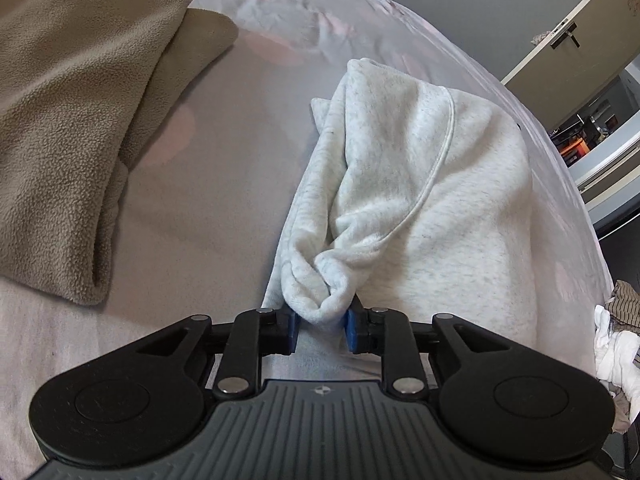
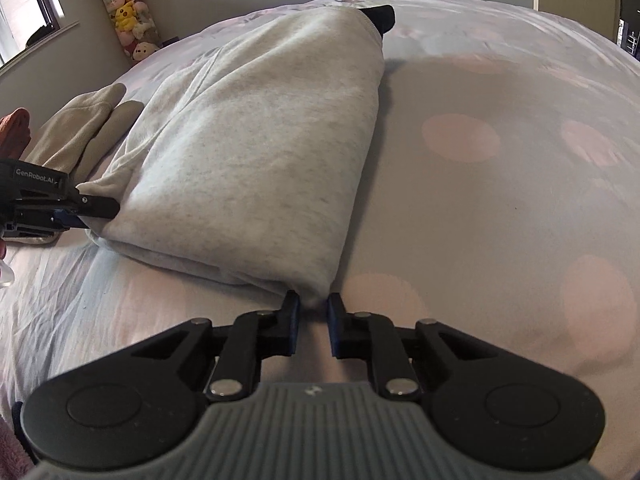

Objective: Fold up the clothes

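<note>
Both grippers are clamping corners of the grey sweatshirt (image 2: 256,140): left gripper (image 1: 322,326), right gripper (image 2: 313,318). Beige fleece (image 1: 68,120) is lying at ten o'clock on the bedspread (image 2: 500,200).

A home bedroom: a bed (image 2: 500,184) under a pale pink-dotted cover, a hanging column of plush toys (image 2: 126,12) beside a window (image 2: 28,8), and a door (image 1: 560,52) with a handle.

Left claw (image 1: 322,326), right claw (image 2: 313,320): black linkages, blue pads, silver rivets, ribbed grey housing.
</note>
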Demonstrator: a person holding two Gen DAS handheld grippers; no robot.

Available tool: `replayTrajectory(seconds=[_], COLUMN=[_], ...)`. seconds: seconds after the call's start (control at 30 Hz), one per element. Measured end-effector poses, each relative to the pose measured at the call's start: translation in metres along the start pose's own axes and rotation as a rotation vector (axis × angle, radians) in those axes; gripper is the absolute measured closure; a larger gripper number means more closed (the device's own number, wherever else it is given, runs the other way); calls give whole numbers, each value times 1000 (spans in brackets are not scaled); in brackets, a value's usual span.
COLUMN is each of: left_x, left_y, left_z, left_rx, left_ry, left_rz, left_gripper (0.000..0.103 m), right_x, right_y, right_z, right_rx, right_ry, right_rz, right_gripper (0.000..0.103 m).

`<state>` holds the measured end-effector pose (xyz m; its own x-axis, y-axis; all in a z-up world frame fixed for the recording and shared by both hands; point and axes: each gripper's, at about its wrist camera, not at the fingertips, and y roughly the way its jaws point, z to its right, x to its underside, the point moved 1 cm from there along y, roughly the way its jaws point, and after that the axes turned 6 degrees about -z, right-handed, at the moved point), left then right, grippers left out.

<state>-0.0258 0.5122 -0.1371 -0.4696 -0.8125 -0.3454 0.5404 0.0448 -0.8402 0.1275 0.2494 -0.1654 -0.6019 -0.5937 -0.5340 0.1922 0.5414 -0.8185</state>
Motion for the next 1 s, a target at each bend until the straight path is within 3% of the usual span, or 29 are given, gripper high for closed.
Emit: replayTrajectory(seconds=[0.07, 0.1, 0.13, 0.2, 0.23, 0.37, 0.43, 0.5, 0.6, 0.73, 0.93, 1.0], left_x=[4, 6, 9, 14, 17, 26, 22, 20, 6, -3, 0, -1], left_y=[-9, -15, -21, -34, -41, -60, -60, -57, -38, -18, 12, 16], left_z=[-1, -2, -4, -10, -12, -20, -20, -20, -17, -20, -40, -38], left_rx=[-9, -21, -42, -54, -35, 21, 45, 77, 110, 115, 168, 164], left_ry=[-3, -7, -16, -46, -61, -90, -103, -110, -126, -156, -267, -249], left_rz=[9, 18, 33, 72, 92, 179, 196, 195, 183, 168, 62, 54], left_gripper=[77, 71, 58, 49, 49, 46, 32, 31, 31, 31, 30, 30], right_x=[2, 3, 4, 5, 6, 8, 9, 9, 5, 1, -1, -1], right_y=[-2, -4, -6, -12, -16, -32, -37, -41, -41, -27, 0, 8], right_z=[3, 5, 7, 11, 12, 9, 8, 10, 20, 35, 56, 60], right_rx=[7, 14, 19, 19, 17, 22, 9, -10, -67, -142, -287, -331], right_ry=[22, 36, 51, 80, 90, 91, 100, 120, 194, 309, 467, 506], right_rz=[-7, -9, -9, 2, 14, 87, 126, 166, 197, 178, 144, 138], right_gripper=[93, 102, 103, 102, 102, 91, 80, 57, 43, 41, 38, 38])
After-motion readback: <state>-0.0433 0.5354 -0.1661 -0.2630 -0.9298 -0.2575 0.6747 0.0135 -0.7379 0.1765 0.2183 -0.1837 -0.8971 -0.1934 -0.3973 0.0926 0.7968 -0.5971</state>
